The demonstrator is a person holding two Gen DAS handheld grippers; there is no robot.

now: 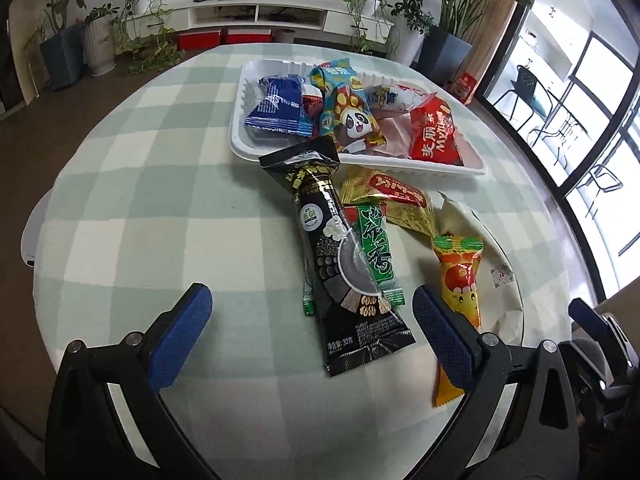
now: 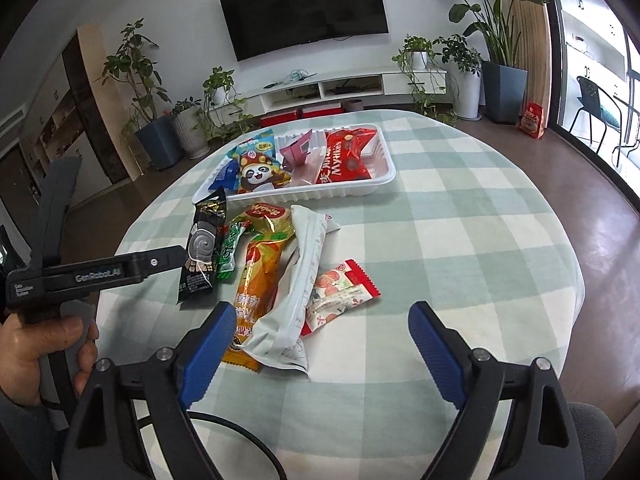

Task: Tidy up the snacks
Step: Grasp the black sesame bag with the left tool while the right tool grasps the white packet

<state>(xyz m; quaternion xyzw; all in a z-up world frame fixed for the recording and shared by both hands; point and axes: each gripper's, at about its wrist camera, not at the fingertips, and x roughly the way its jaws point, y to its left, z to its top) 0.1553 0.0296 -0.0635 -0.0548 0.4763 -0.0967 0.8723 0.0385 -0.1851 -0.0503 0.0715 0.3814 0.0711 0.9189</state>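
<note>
Black tongs (image 2: pixel 322 330) with 2 blue ribbed pads (image 2: pixel 208 350), silver screws.

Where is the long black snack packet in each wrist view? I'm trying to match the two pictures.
Left wrist: black packet centre, lying lengthwise ahead of the open jaws.
Right wrist: black packet left of centre.
Shared landmark: its far end reaches the white tray.

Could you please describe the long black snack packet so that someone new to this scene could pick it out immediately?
Start at the white tray on the checked tablecloth. The black packet lies on the cloth, one end touching the tray's near rim. It is the only black wrapper, longest in the loose pile.
</note>
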